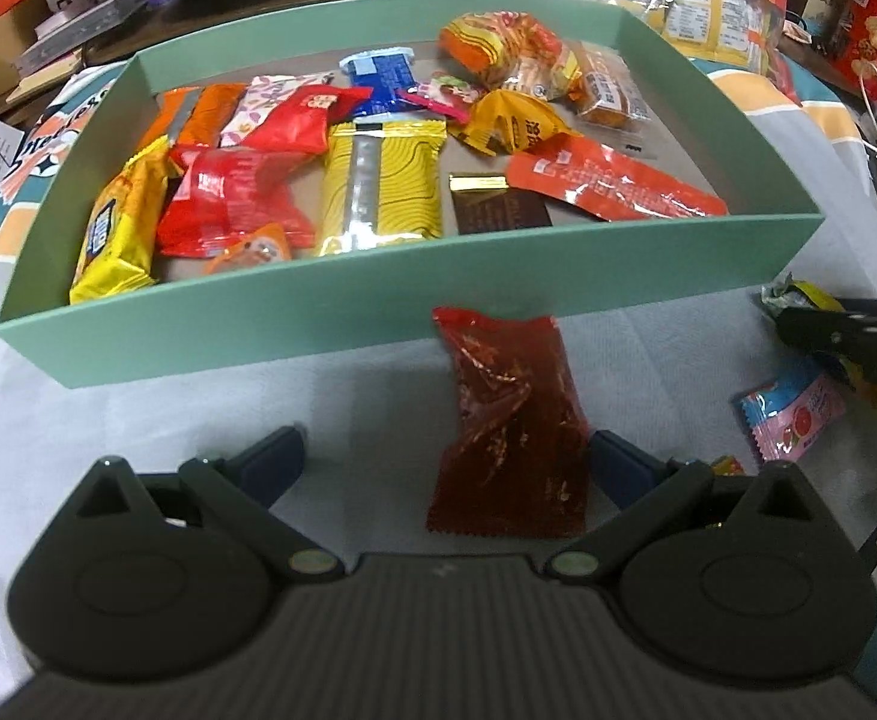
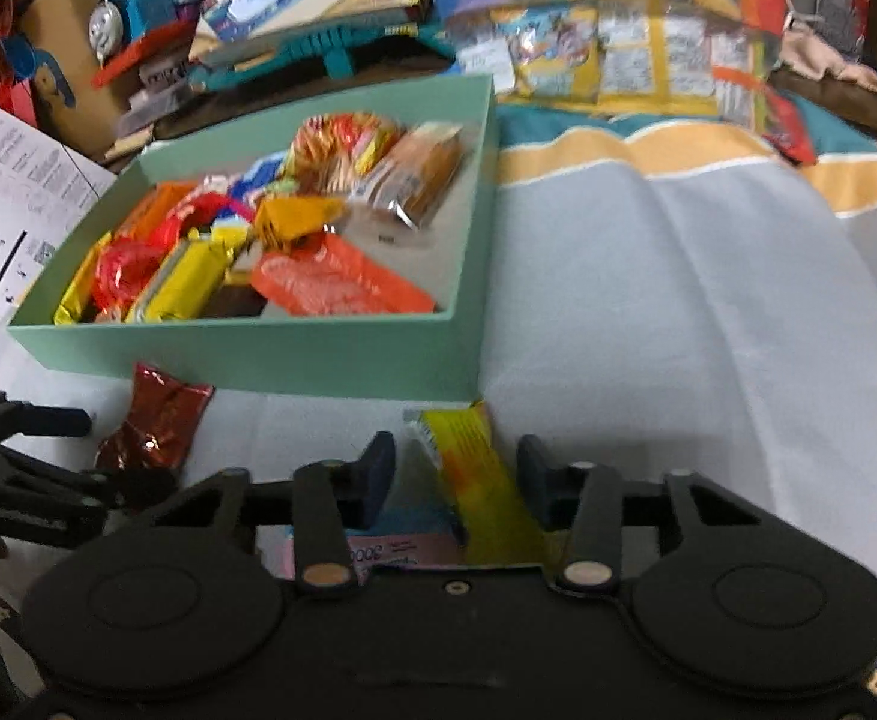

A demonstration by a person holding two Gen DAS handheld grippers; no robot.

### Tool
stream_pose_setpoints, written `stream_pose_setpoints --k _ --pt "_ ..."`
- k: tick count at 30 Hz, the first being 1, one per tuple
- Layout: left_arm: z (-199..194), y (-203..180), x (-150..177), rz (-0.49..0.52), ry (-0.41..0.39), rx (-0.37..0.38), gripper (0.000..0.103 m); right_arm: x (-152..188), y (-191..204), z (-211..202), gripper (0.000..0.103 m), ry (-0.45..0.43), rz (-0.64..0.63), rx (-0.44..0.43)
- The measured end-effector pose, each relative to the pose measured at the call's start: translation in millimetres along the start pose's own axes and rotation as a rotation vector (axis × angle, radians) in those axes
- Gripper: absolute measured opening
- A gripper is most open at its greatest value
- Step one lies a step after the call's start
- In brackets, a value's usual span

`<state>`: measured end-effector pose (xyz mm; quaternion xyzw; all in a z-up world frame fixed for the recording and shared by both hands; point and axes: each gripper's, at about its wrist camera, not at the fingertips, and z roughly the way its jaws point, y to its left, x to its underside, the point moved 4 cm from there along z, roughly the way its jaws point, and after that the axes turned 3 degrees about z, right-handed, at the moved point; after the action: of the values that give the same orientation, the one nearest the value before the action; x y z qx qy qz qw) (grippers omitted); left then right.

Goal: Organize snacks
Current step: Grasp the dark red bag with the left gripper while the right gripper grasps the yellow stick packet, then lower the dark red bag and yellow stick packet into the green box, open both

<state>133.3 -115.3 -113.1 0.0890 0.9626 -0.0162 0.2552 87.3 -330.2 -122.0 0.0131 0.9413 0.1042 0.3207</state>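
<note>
Snacks fill the green box [image 1: 378, 294]; left fingers [image 1: 270, 462] spread around a red packet [image 1: 507, 426], right fingers [image 2: 378, 468] apart astride a half-hidden yellow packet [image 2: 486, 480].

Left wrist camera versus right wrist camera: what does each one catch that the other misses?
Only the left view shows the pink and blue candy packet whole, on the cloth to the right. Only the right view shows the toy train behind the box and the yellow packet between the open right gripper. Both show the green box full of snacks, and the dark red packet lying between the open left gripper.
</note>
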Motion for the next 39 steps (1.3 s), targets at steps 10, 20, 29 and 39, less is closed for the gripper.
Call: stream_pose_setpoints --k 10,20,29,39 --pt "4.1 -3.0 -5.9 -0.017 -0.006 0.003 0.103 23.3 -16.0 -15.7 0.023 -0.029 0.148 0.024" --pt "3.0 -14.8 -9.8 0.031 -0.039 -0.008 0.080 28.3 -19.7 -16.5 0.023 -0.059 0.188 0.028" --pt "-7.2 -27.4 -7.7 0.113 -0.056 0.015 0.039 32.9 -19.4 -22.2 0.023 -0.064 0.201 0.053" --pt "-37.4 -25.7 -2.0 0.111 -0.077 0.090 0.037 28.8 -29.5 -47.4 0.023 -0.098 0.262 0.031"
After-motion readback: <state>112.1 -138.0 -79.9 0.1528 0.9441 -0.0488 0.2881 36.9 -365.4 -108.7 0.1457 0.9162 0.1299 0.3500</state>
